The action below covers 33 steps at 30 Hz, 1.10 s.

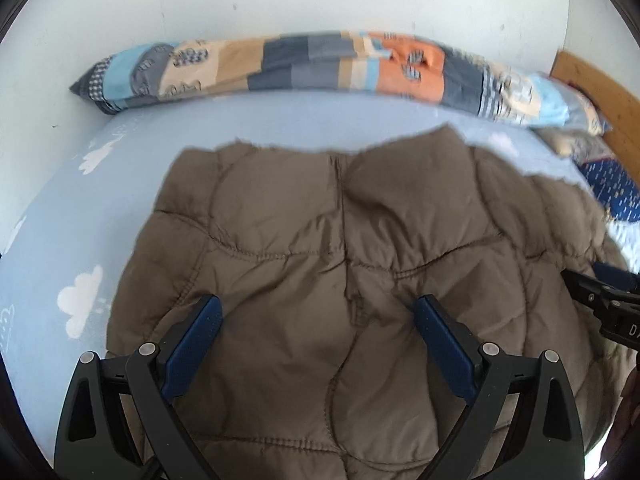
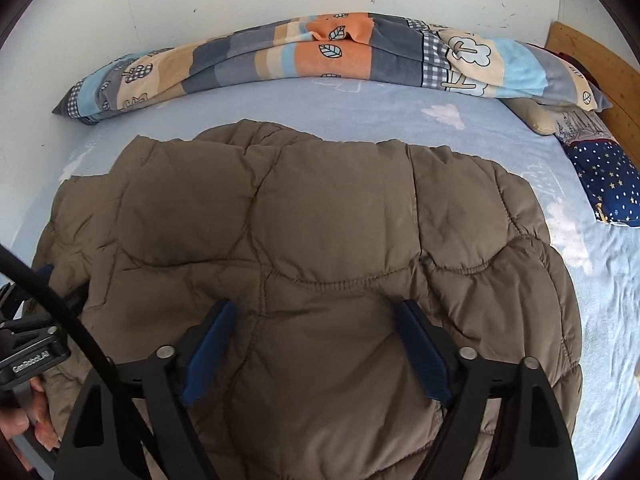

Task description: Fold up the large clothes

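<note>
the brown jacket (image 2: pixel 304 248) lies spread on the blue bed (image 2: pixel 360 108), well short of the rolled quilt (image 2: pixel 320 56) by the wall, likely so there is room to fold. the left gripper (image 1: pixel 316 340) and right gripper (image 2: pixel 314 344) both hover over it with fingers spread and nothing gripped, apparently between grabs.

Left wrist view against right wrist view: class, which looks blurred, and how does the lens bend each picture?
Left wrist view: patchwork quilt and brown jacket edge smeared by motion. Right wrist view: quilt prints crisp. Both: fisheye curves the bed sheet, dark corners.
</note>
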Each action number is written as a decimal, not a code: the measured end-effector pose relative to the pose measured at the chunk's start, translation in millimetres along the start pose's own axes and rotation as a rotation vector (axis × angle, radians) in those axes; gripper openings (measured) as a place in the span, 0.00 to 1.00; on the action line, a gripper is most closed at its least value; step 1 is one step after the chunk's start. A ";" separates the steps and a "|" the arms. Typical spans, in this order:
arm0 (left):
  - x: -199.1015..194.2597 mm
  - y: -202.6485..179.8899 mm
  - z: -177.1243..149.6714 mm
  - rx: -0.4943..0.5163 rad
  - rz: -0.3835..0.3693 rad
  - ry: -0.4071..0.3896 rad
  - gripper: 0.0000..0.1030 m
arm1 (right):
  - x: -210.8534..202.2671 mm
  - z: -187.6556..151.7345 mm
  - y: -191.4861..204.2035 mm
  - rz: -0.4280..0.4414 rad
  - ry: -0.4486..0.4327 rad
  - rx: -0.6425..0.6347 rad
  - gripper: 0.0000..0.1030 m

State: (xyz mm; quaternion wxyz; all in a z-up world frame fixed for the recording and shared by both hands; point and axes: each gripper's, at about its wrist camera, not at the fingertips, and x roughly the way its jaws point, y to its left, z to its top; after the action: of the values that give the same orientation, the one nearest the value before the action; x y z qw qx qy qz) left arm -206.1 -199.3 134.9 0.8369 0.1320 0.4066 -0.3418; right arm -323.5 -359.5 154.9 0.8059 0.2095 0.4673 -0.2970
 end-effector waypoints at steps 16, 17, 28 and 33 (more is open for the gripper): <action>-192.7 -17.8 -105.9 0.115 0.023 -0.166 0.95 | -190.0 -126.8 1.2 -0.017 -0.368 0.035 1.00; -198.2 -18.1 -113.6 0.123 0.019 -0.167 0.95 | -197.1 -141.2 3.4 -0.023 -0.373 0.037 1.00; -229.9 -18.0 -134.9 0.111 -0.026 -0.162 0.95 | -213.0 -196.6 16.4 -0.039 -0.354 -0.009 1.00; -223.5 -14.0 -134.5 0.113 0.073 -0.173 0.95 | -208.7 -197.9 20.6 -0.043 -0.346 -0.011 1.00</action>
State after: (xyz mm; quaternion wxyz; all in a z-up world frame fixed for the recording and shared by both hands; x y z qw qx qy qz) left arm -392.4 -38.6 222.6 0.8719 0.1635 0.3080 -0.3436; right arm -514.8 -163.6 245.2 0.8689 0.1409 0.3275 -0.3434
